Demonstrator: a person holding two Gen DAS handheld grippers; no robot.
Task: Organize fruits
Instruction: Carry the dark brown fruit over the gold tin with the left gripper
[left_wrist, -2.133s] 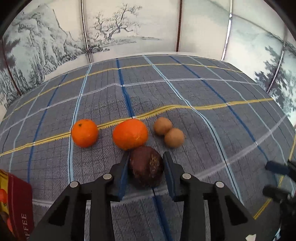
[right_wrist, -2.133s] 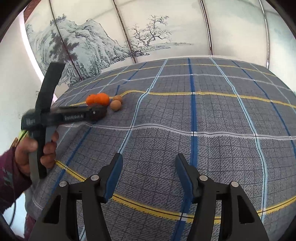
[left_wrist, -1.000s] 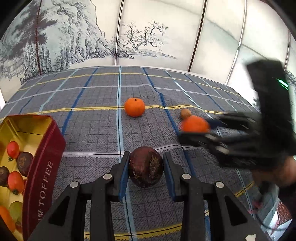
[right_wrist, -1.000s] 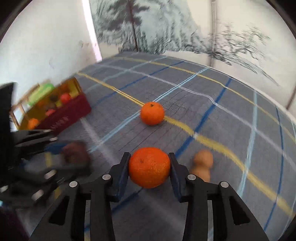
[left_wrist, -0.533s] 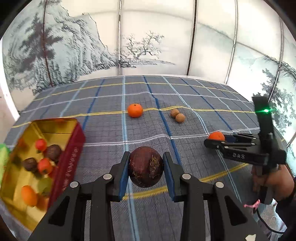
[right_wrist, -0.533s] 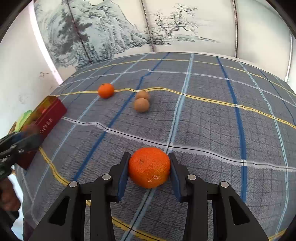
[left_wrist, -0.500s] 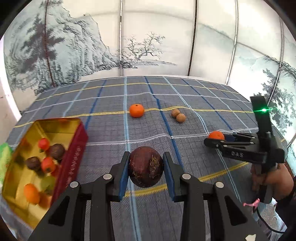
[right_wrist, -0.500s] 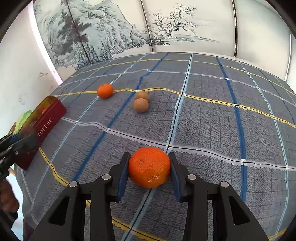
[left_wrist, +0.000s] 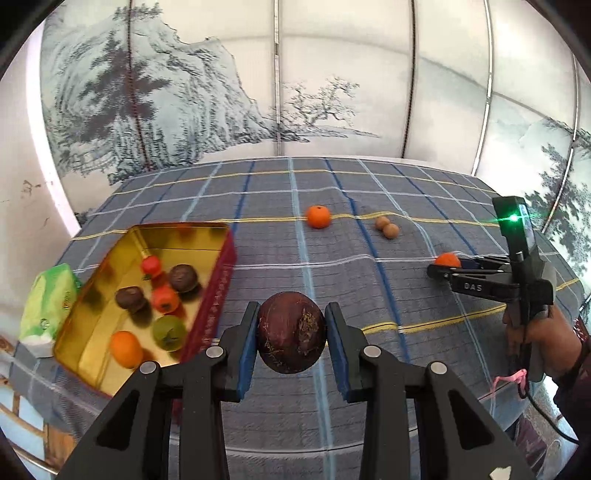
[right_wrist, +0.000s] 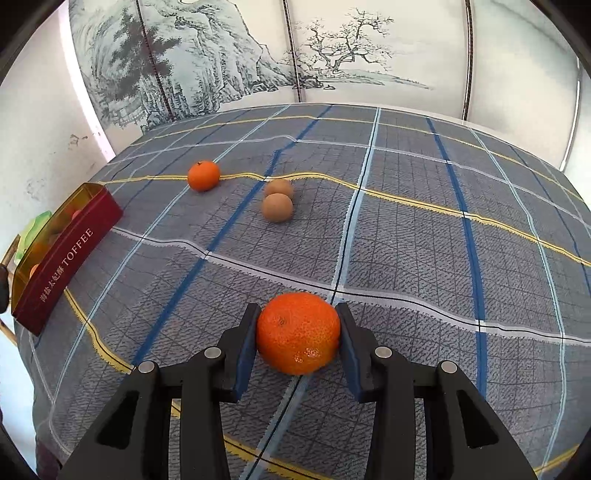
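I see the table (left_wrist: 406, 206) under a grey-blue plaid cloth (right_wrist: 424, 229), backed by a painted landscape screen (left_wrist: 184, 103). At the table's left end sits the red toffee tin (left_wrist: 218, 291), open, with a gold lining; inside it lie several small fruits, red, orange, green and dark brown. A green packet (left_wrist: 48, 302) stands just beside the tin on its outer side.

My left claw (left_wrist: 291, 338) is narrow, its blue pads pressed on both sides of a dark purple-brown round fruit (left_wrist: 291, 338), held clear above the cloth, near the tin's right wall. My right claw (right_wrist: 298, 334) grips a large orange mandarin (right_wrist: 298, 334) between its pads, low over the cloth; I cannot tell whether the mandarin touches it. In the left view that claw reaches in from the right edge, held by a hand (left_wrist: 543, 332).

Loose on the cloth, well apart from the tin, a smaller mandarin (right_wrist: 203, 175) rests on a yellow stripe. Near it lie two little tan-brown fruits (right_wrist: 277, 201), touching each other.
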